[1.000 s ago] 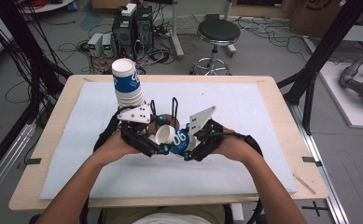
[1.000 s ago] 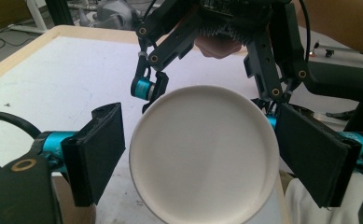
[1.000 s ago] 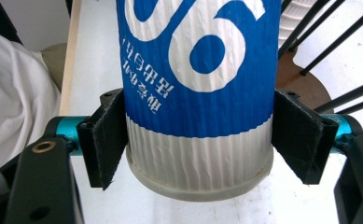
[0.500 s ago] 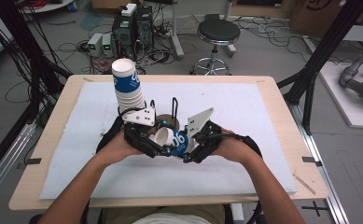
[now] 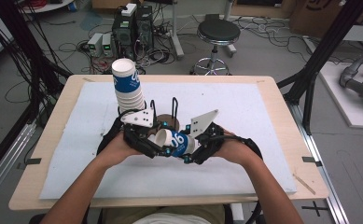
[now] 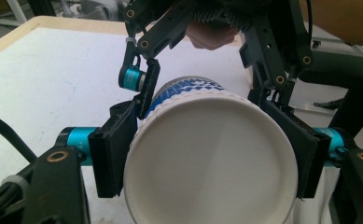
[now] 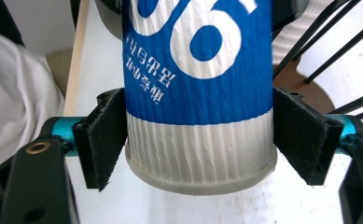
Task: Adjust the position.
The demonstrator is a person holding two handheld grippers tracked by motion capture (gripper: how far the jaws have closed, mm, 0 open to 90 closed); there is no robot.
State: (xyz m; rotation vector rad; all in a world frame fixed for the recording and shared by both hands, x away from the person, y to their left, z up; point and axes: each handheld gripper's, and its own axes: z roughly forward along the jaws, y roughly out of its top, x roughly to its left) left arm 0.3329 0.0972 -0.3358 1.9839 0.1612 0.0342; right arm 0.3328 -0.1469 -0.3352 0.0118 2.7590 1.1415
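Two tools meet on one paper cup (image 5: 174, 142): left tool (image 5: 157, 145) clamps it, right tool (image 5: 188, 150) loosening around it, cup stack (image 5: 127, 86) just behind.

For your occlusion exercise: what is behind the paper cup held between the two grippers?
Behind the paper cup stands a brown-based wire holder; further back a cup stack. The cup and grippers cover the holder's front.

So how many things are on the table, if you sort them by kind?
Stack of paper cups: 1
Single paper cup, held sideways between both tongs: 1
Wire cup holder with a brown base: 1
Left tongs and right tongs: 2
Total: 5
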